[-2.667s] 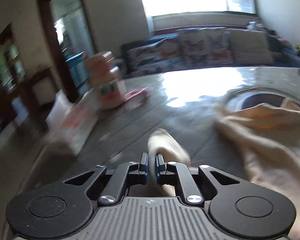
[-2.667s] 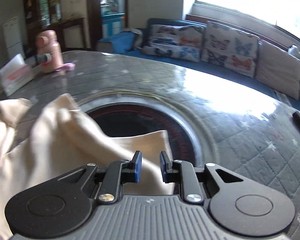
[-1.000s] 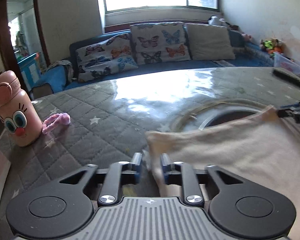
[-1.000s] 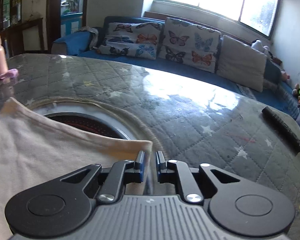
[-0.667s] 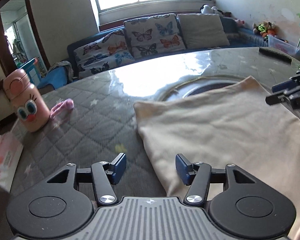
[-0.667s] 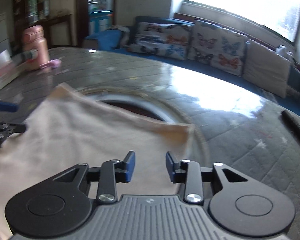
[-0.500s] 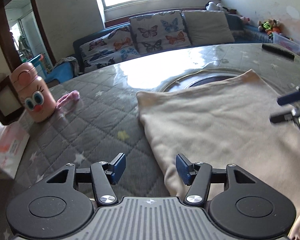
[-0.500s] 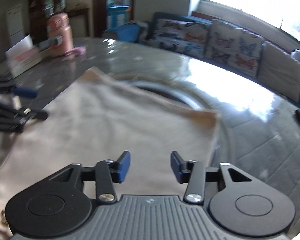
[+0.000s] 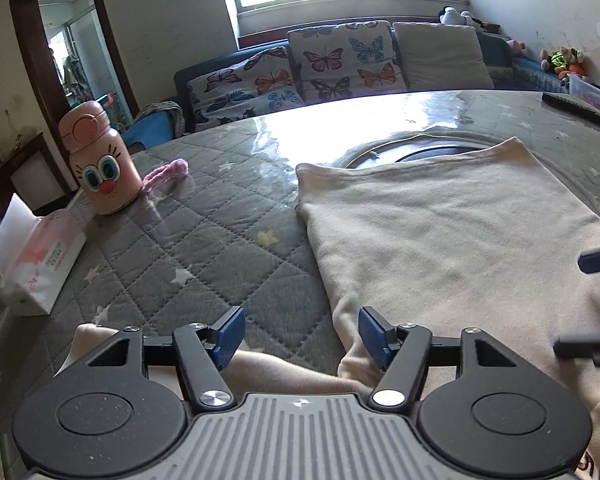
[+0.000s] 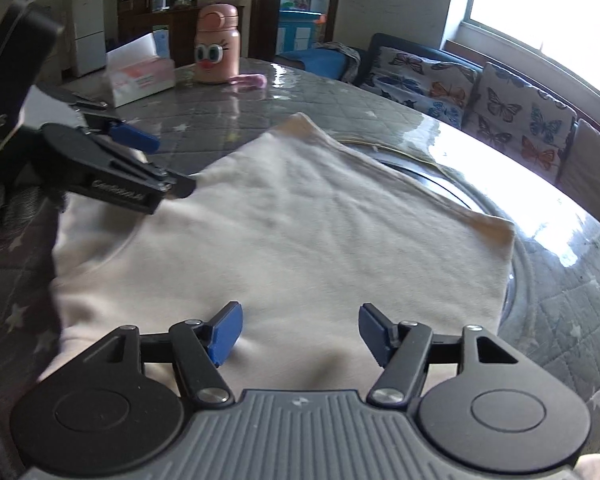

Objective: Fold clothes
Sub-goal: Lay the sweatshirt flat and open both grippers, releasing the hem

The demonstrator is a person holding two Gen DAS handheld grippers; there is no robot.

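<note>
A cream garment [image 10: 300,240] lies spread flat on the quilted bench [image 9: 204,248], its far hem over the round inset beyond it. The left hand-held gripper [image 9: 300,336] hangs wide open and empty over the garment's left edge; the right hand-held gripper [image 10: 296,330], equally open, holds nothing above the near part. A neat fold likely calls for pinching matching edge points together.

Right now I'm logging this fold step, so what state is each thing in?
Cream cotton garment: spread flat on the table.
Left tool: open, empty.
Right tool: open, empty, over the garment.
Pink cartoon-face bottle: upright, lid closed.
White tissue box: tissue sticking out.
</note>
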